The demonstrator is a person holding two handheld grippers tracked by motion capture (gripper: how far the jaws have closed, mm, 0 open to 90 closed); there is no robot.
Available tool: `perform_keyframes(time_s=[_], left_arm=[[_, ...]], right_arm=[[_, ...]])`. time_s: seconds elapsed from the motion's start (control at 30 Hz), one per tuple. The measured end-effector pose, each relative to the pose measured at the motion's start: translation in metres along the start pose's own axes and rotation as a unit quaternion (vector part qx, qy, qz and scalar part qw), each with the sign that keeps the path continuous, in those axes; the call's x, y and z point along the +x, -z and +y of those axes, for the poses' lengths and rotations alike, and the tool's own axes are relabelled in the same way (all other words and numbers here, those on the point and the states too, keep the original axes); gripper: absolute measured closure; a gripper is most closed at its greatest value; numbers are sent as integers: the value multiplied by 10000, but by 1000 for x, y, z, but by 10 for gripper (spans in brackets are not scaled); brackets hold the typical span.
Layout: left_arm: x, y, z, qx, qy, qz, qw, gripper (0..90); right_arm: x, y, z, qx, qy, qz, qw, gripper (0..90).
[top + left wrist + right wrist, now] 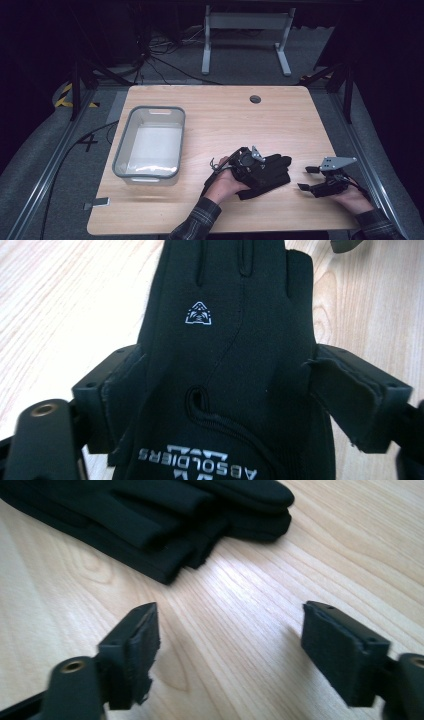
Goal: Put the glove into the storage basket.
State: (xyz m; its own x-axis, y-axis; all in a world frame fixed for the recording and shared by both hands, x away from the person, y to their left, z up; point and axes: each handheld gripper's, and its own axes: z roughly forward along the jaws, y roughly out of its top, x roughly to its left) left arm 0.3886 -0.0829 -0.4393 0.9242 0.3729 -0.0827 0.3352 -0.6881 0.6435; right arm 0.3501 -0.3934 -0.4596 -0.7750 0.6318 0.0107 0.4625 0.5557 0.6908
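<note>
Gloves (267, 174): black pair, stacked one on the other, flat on tabletop (220, 120), right of centre near the front edge. Printed logo and lettering on the upper glove, read in the left gripper view (225, 365); fingertips of both layers aligned, seen in the right gripper view (165, 525).

Left gripper (250, 162): over the cuff end of the pair, jaws spread, one either side of the glove; pads beside the fabric but apparently not pressing, so no firm hold judged.

Right gripper (306, 177): jaws apart, nothing between them, bare wood beneath; near the glove fingertips, clear of them (230, 645).

Bin (150, 142): grey-rimmed, translucent, on left half of tabletop, well apart from gloves; nothing in it.

Progress, as judged: pairing and stacking apparently done, gloves lying neat and released. Left to do, if bin is the destination: fresh grasp on the pair, lift, carry across to the left, drop inside. Not yet begun.

Risk: layers slipping apart on a one-sided lift.
</note>
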Motion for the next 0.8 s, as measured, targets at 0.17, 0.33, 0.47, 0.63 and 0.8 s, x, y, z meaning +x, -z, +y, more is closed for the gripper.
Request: perform_keyframes(time_s=[0.17, 0.33, 0.47, 0.63, 0.8], left_arm=[[2, -11, 1, 103, -93, 80, 9999, 134], [2, -17, 1, 209, -147, 135, 9996, 107], [4, -22, -1, 273, -112, 189, 9994, 57], [6, -23, -2, 271, 5, 93, 9996, 60], [1, -19, -1, 255, -171, -85, 9995, 249]], right_arm=[[1, -3, -1, -31, 87, -83, 9999, 160], [1, -4, -2, -67, 147, -96, 9998, 152], [1, -4, -2, -78, 152, -95, 9998, 149], [1, -4, -3, -82, 156, -90, 9998, 149], [1, -4, -3, -85, 157, -90, 9998, 149]])
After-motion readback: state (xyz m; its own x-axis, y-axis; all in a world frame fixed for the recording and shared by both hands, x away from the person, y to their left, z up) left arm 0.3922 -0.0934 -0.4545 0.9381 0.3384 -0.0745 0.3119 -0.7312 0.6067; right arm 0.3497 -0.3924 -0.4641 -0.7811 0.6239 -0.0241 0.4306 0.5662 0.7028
